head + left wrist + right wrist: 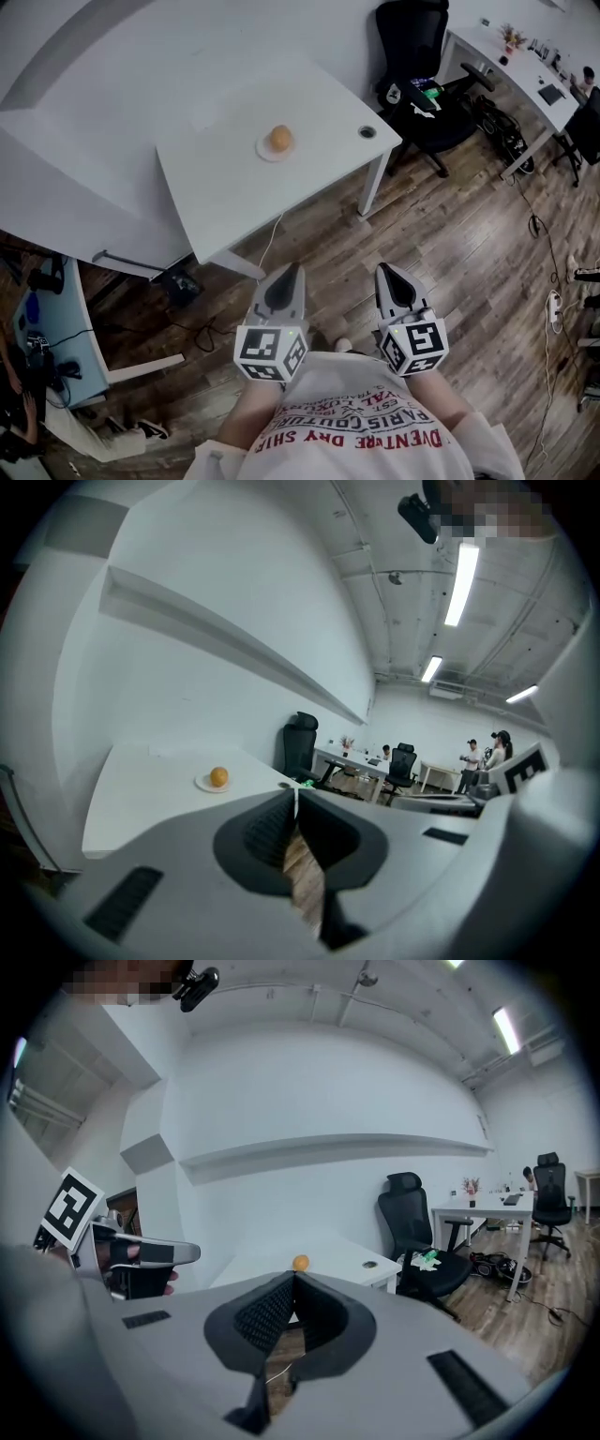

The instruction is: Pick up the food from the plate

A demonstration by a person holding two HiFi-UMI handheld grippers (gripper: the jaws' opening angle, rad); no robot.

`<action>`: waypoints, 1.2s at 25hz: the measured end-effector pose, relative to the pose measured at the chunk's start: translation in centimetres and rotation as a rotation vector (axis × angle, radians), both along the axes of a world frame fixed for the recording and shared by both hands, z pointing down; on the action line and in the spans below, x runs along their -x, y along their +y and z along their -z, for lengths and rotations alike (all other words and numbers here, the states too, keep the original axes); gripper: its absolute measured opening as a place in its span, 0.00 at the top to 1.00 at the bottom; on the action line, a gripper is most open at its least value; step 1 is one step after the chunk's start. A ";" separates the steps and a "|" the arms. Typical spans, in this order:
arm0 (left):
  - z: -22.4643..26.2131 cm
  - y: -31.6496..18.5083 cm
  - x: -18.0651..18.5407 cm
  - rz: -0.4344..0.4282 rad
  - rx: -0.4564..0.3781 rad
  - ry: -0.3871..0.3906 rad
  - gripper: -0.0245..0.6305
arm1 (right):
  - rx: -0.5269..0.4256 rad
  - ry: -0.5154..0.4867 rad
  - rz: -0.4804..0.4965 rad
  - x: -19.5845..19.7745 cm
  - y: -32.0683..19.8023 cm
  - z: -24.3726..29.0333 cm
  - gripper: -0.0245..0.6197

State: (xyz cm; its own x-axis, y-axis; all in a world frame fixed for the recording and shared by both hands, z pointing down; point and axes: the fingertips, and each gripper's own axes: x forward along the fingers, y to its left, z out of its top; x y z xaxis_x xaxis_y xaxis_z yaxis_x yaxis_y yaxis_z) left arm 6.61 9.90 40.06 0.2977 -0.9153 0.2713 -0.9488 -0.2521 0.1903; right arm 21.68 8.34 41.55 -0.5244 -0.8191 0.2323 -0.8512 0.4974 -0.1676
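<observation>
1. Food (279,139): small, round and orange-brown. It sits on the white plate (262,151) on the white table (225,197), upper centre of the head view. Bun or fruit, I cannot tell.
2. Handling, my guess: light, perhaps soft, likely to roll. I'd take it from above, across its widest middle, with a gentle squeeze.
3. Left gripper (292,269) and right gripper (386,270): both clenched, nothing between the jaws.
4. Pose: both side by side at lower centre, close to the torso. Tips point toward the table, well apart from it.
</observation>
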 end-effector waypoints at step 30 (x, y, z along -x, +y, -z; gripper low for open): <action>0.5 -30.0 15.1 -0.073 -0.031 0.034 0.95 | -0.034 0.030 -0.043 16.1 -28.1 1.6 0.95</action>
State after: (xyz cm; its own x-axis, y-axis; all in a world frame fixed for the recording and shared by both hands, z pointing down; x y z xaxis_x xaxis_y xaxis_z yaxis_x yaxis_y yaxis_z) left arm -8.54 -20.09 39.61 0.3727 -0.8986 0.2315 -0.9207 -0.3271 0.2128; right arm 5.58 -19.72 39.94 -0.4816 -0.8487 0.2188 -0.8764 0.4651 -0.1251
